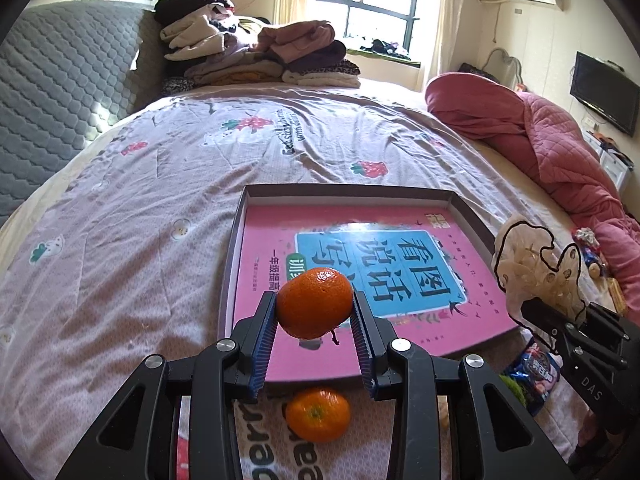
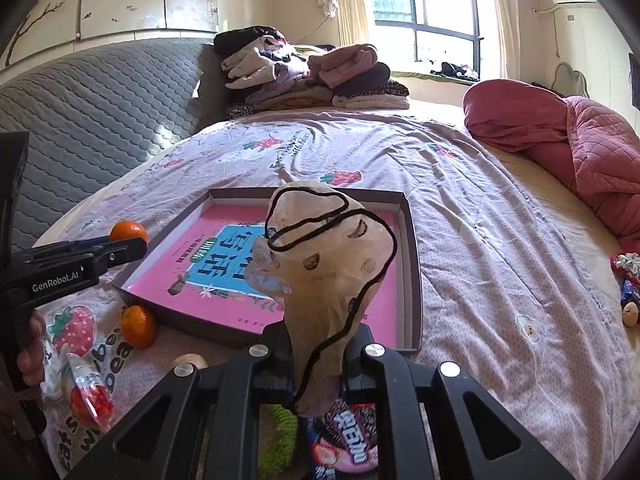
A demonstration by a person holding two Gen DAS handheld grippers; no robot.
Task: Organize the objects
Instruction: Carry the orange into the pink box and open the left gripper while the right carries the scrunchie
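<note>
Two tangerines: one clamped between the pads of the left hand-held gripper (image 1: 314, 308), lifted over the near edge of the tray; the second tangerine (image 1: 318, 414) lies on the bed just under the jaws, outside the tray. Right hand-held gripper (image 2: 316, 344) is pinched narrow on one sheer beige pouch (image 2: 324, 256) with black cord, which stands up and blocks much of the tray in the right wrist view. One snack packet (image 2: 348, 436) under it. One shallow tray (image 1: 472, 208) holding one pink book (image 1: 340, 240). More small snacks at the right edge. Farther: clothes pile (image 1: 256, 52), red quilt (image 1: 540, 136), window.
</note>
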